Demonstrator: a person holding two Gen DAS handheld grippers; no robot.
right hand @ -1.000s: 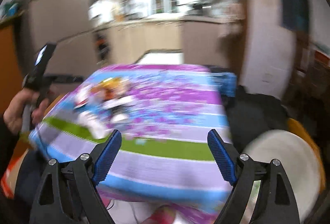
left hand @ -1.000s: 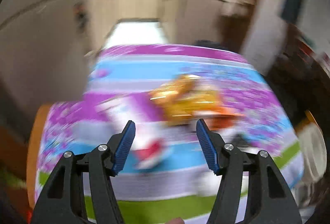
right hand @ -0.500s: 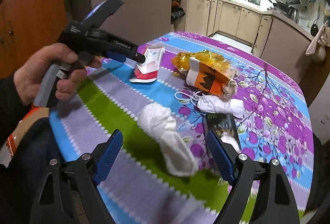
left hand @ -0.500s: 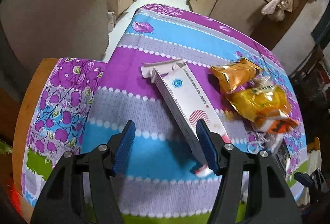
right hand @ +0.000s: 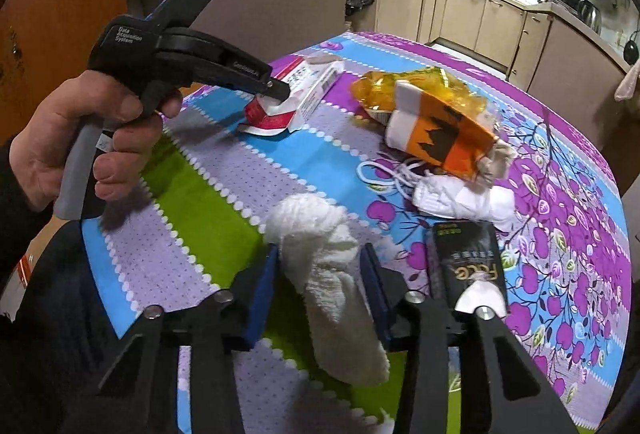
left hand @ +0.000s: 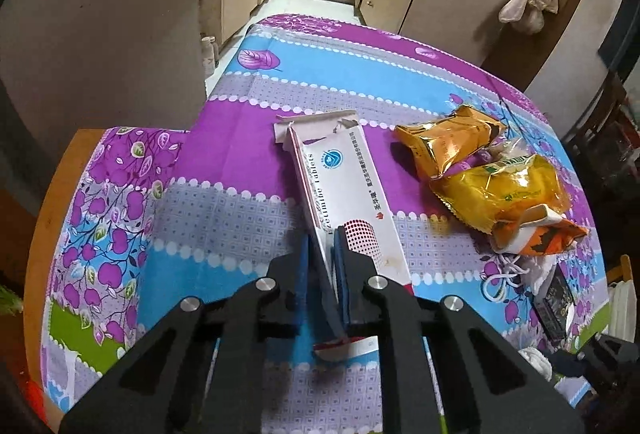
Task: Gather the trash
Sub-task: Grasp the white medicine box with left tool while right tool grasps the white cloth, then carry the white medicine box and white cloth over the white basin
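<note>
My left claw (left hand: pixel 322 262) has clamped hard onto the near end of the long white cardboard tablet box with the red dotted band (left hand: pixel 344 202); the blue pads squeeze its edge flat, and that end is crushed and tilted up off the worktop (left hand: pixel 248 210). The box runs from the centre of the left wrist frame up toward a torn-open flap at its far end, and nothing shows inside it. Half a second ago those jaws stood wide, with the box only passing the right pad; they have just been closing on it.

In the right wrist frame the same box (right hand: pixel 304 94) sits at upper centre, pinched under the tip of the left claw (right hand: pixel 276 92), which a hand (right hand: pixel 88 138) grips at the left edge.

My right claw (right hand: pixel 316 278) straddles a crumpled white paper towel wad (right hand: pixel 324 266) at lower centre. Its jaws have just been closing around it and stand part open; the right pad meets the wad's side, but I cannot tell whether the left one presses it.

To the right of the box lie a golden foil snack bag (left hand: pixel 448 142), a yellow transparent wrapper (left hand: pixel 504 190) and an orange-and-white printed packet (right hand: pixel 440 130), all crumpled and open. Below these in the right wrist frame are a bundle of white cloth with a cord (right hand: pixel 452 194) and a flat black box with gold lettering (right hand: pixel 468 262), just right of my right claw. Everything rests on the purple, blue and green patterned tablecloth (right hand: pixel 200 194).
</note>
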